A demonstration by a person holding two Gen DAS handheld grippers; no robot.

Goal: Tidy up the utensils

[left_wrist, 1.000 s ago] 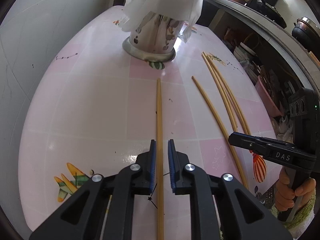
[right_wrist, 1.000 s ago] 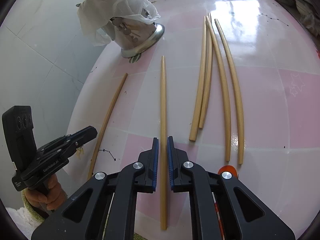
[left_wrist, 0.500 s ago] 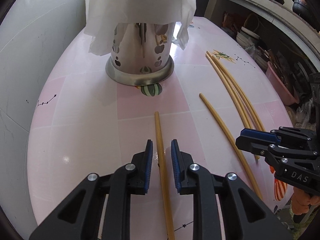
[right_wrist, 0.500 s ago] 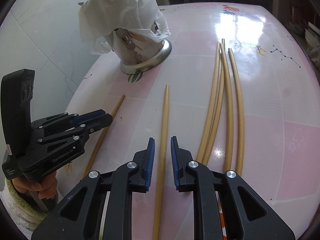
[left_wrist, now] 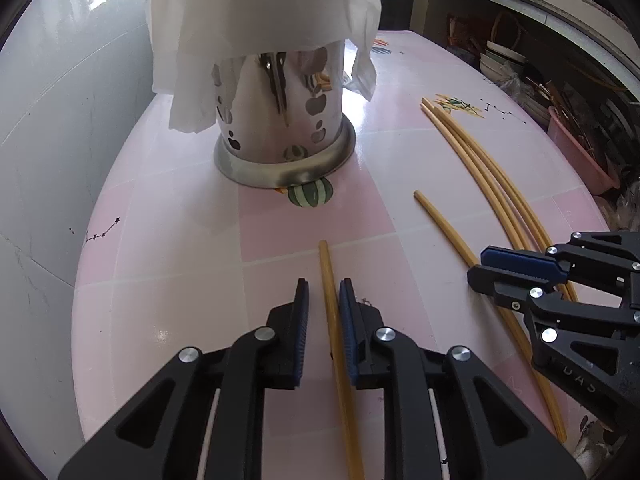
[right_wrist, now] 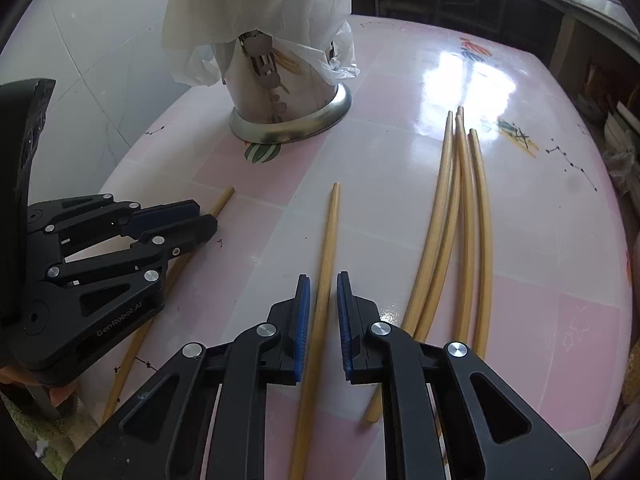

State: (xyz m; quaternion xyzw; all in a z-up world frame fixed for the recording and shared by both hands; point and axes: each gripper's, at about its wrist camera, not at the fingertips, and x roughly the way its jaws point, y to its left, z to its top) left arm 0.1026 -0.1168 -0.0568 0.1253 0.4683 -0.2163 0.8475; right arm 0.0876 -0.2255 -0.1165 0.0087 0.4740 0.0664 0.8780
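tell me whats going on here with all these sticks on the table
A person holds a gripper in each hand over a pink table. The left gripper and the right gripper are each closing around a separate chopstick that lies flat between the jaws, not yet pinched. Four more chopsticks lie in a bundle to the side. A metal holder draped with a white tissue stands behind.

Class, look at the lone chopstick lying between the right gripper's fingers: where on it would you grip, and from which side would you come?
Grip the lone chopstick along its shaft, from above, fingers either side. It lies flat and thin on the table, so only its two long sides offer purchase. The right gripper already straddles it, jaws closing, pads not yet touching.
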